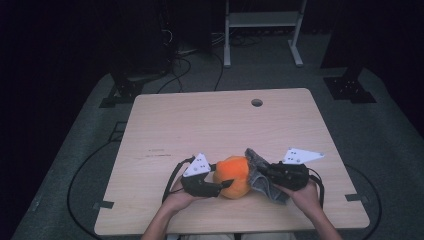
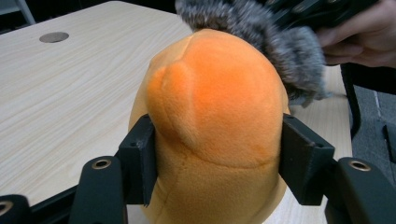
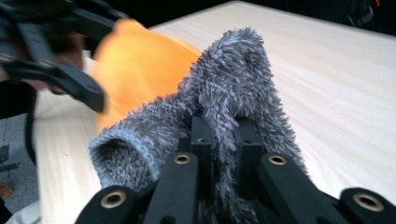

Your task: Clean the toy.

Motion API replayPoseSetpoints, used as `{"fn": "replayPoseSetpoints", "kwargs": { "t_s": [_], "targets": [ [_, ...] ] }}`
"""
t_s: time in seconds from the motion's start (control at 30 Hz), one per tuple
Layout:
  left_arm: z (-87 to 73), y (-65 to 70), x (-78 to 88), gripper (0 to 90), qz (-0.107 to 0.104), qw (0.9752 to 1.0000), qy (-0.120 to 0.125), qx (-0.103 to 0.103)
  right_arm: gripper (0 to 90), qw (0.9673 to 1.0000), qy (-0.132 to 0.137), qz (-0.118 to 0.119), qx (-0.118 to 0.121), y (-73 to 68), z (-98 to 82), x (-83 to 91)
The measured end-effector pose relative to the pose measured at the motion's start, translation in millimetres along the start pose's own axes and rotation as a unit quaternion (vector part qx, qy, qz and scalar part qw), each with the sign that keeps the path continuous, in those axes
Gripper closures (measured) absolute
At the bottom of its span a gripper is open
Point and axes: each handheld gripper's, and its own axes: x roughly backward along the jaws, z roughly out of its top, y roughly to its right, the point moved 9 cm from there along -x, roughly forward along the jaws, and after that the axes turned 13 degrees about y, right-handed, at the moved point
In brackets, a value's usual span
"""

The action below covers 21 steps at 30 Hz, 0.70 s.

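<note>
Risk: my left claw [image 2: 212, 158] is squeezing the orange plush [image 2: 215, 116] while my right claw [image 3: 224, 140] is pinching the grey fuzzy cloth [image 3: 233, 88], so either soft piece is likely slipping free.

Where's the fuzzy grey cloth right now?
In the high view, the fuzzy grey cloth sits near the table's front edge, pinched by the right gripper, touching the right side of the round orange plush toy.

Left hand-held gripper [image 1: 226, 184] clamped — right hand-held gripper [image 1: 264, 172] pinched tight.
</note>
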Motion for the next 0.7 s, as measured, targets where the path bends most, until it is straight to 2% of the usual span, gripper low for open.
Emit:
{"fn": "replayPoseSetpoints", "kwargs": {
  "t_s": [0.03,0.13,0.17,0.2,0.27,0.37,0.43,0.5,0.53,0.57,0.6,0.7],
  "targets": [
    [-0.8,1.4,-2.0,35.0,-0.003,1.0,0.002,-0.001,81.3,1.0,-0.006,-0.004,-0.004,3.9,-3.5,1.2],
    [-2.3,-0.4,-4.3,21.0,0.0,1.0,0.004,0.008,81.2,0.9999,-0.009,-0.003,-0.008,6.8,-6.6,1.6],
    [-2.2,-1.8,-4.1,20.2,0.002,0.9999,0.006,0.012,81.3,0.9999,-0.008,-0.003,-0.009,6.7,-6.5,1.7],
    [-2.0,-3.1,-3.6,21.3,0.003,0.9999,0.008,0.012,81.3,0.9999,-0.008,-0.002,-0.009,6.3,-6.2,1.7],
    [-1.3,-3.0,-3.6,29.1,0.009,0.9999,0.012,0.001,81.3,1.0,-0.006,-0.001,-0.006,2.9,-3.2,1.6],
    [0.3,3.2,-8.2,34.2,0.008,0.9998,0.009,-0.013,81.3,0.9994,0.01,0.032,-0.005,-16.2,10.2,-0.3],
    [0.4,9.6,-11.7,35.5,-0.002,0.9995,0.005,-0.031,81.3,0.9982,0.014,0.056,0.019,-34.2,20.3,-2.5],
    [-0.3,14.4,-12.9,36.9,-0.005,0.999,0.001,-0.045,81.3,0.9972,0.014,0.062,0.039,-42.4,25.5,-4.5],
    [-1.0,15.5,-12.8,37.5,-0.005,0.9989,0.001,-0.047,81.3,0.9969,0.006,0.058,0.053,-41.7,25.2,-4.7],
    [-2.2,16.1,-12.0,38.1,-0.007,0.9988,0.0,-0.048,81.3,0.9969,0.005,0.056,0.054,-38.3,24.2,-4.1],
    [-3.3,17.0,-11.3,38.7,-0.011,0.9988,0.0,-0.049,81.3,0.9977,0.007,0.052,0.042,-32.7,22.9,-2.3],
    [-5.2,21.9,-11.4,39.0,-0.027,0.9981,0.001,-0.055,81.3,0.9997,0.002,0.015,0.017,-8.6,14.6,7.4]
  ]
}}
